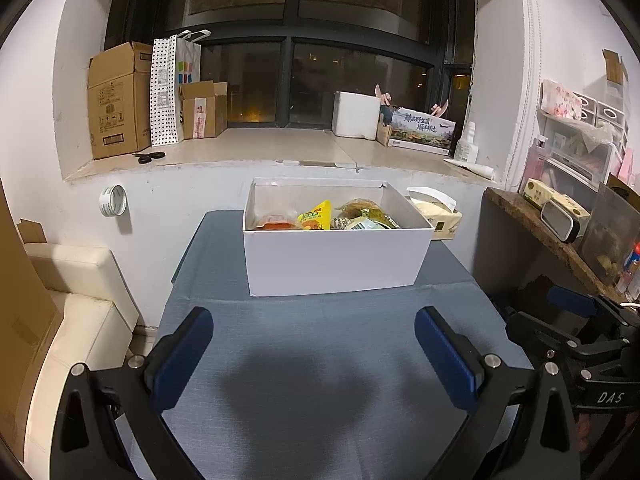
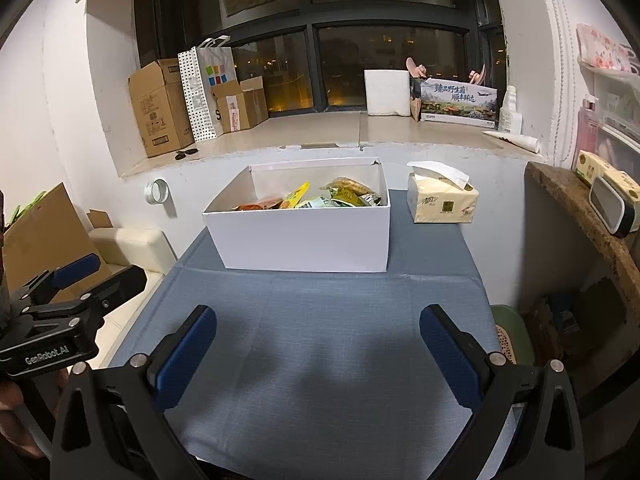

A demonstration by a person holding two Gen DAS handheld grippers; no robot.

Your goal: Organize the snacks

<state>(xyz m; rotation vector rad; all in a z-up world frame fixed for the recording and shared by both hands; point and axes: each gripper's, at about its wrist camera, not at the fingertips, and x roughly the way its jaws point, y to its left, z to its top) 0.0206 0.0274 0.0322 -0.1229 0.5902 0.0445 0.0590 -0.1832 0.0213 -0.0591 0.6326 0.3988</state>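
Snacks in box, both grippers empty over the table.

White box (image 1: 332, 260) sits at far middle of the blue table (image 1: 320, 360), long axis running left to right, open top up; snacks (image 1: 320, 216) lie heaped inside, a yellow pack (image 2: 298, 194) tilted on end. Tissue pack (image 2: 442, 200) just right of box. Left gripper (image 1: 314, 344) and right gripper (image 2: 318, 342) hover near edge, fingers spread wide, grasping nothing.

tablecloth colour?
Blue-grey tablecloth, plain weave; clearest in the right wrist view.
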